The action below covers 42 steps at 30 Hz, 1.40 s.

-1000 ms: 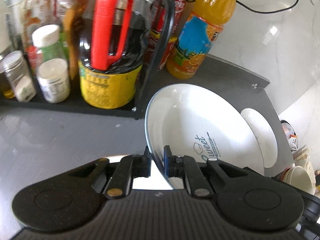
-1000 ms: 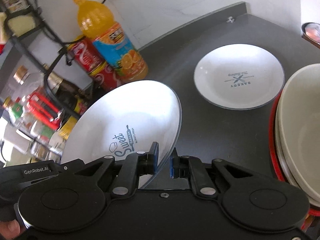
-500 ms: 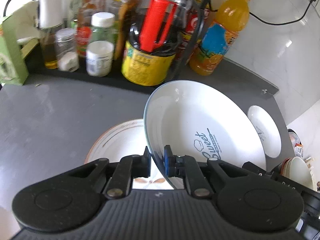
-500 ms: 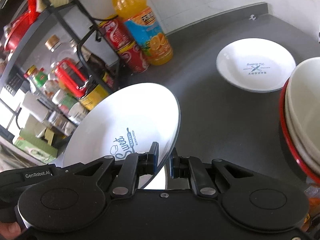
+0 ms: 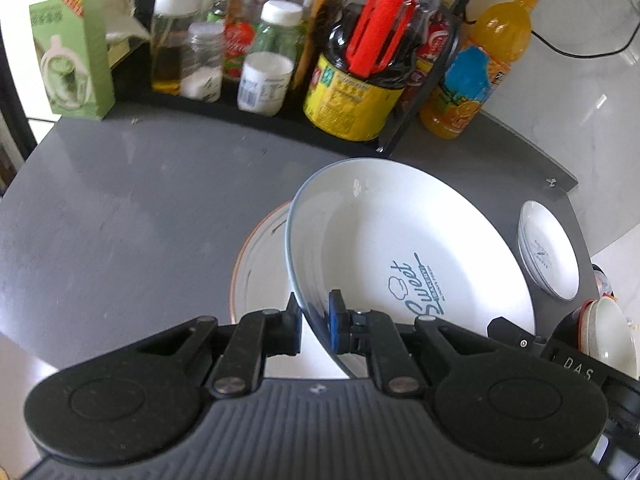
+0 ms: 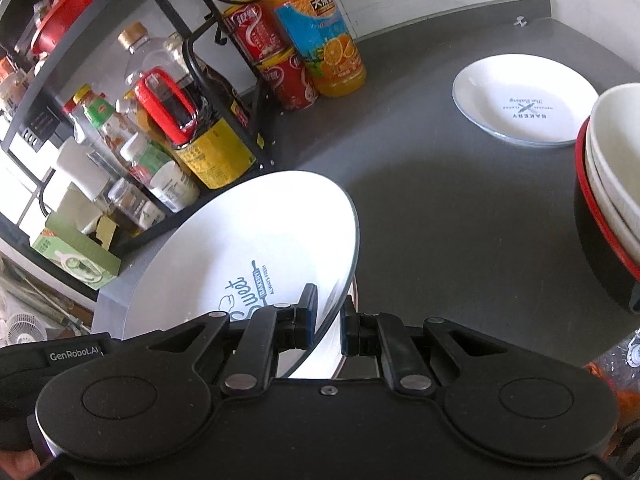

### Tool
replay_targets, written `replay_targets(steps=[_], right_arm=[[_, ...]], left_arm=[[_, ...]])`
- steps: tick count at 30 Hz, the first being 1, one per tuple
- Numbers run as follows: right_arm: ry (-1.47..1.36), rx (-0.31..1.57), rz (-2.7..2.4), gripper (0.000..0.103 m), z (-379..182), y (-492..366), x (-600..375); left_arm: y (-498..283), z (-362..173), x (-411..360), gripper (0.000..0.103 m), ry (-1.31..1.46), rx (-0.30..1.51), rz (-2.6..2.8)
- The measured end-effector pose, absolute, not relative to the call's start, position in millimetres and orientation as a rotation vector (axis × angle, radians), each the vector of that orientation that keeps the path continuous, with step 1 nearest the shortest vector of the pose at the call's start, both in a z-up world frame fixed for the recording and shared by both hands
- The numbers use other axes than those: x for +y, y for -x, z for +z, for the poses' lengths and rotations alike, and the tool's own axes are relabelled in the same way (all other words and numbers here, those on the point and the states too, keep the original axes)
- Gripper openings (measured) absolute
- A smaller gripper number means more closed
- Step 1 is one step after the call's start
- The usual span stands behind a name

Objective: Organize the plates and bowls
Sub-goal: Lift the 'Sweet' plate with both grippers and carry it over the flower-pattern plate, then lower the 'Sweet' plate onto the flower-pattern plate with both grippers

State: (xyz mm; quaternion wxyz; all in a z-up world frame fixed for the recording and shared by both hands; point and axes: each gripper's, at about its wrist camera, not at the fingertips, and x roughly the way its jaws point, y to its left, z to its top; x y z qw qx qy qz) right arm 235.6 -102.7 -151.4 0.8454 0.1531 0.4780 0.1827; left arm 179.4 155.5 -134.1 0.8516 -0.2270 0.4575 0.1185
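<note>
**Two grippers hold one white plate tilted above a grey counter**

The blue pads of the left gripper point(image 5: 315, 322) are pinched tight on the near rim of a large white plate point(image 5: 400, 248). The right gripper point(image 6: 328, 320) is clamped just as tightly on the same plate point(image 6: 256, 240), at a rim point further round its edge. Between them the plate is held off the counter and tipped up. In the left wrist view its hollow face turns to the right and its thin rim runs away from the fingers toward the back of the counter.

The plate is round, glossy white with a fine blue-grey edge line. Blue lettering reading "Sweet" with a rolling pin sits near the gripped edge.

Directly under it lies a second plate point(image 5: 260, 272), white with a thin orange-brown rim, flat on the grey counter point(image 5: 140, 208).

Both grippers point steeply downward, side by side.

Further right, a small white dish point(image 6: 524, 100) printed "Bakery" rests well apart from the held plate. A stack of white bowls point(image 6: 612, 168) nested in a red-rimmed black bowl stands at the right edge. Behind, a black rack point(image 6: 240, 92) holds sauce bottles, with an orange juice bottle point(image 6: 316, 32) beside it.
</note>
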Motion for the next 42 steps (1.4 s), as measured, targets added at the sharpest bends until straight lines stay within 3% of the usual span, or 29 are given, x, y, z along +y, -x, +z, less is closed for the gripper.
replay_targets(steps=[42], right_arm=[[-0.182,1.037,0.315,0.01,-156,-223,-93]], left_arm=[[-170,-161,154,0.016,0.444,1.085,0.227]])
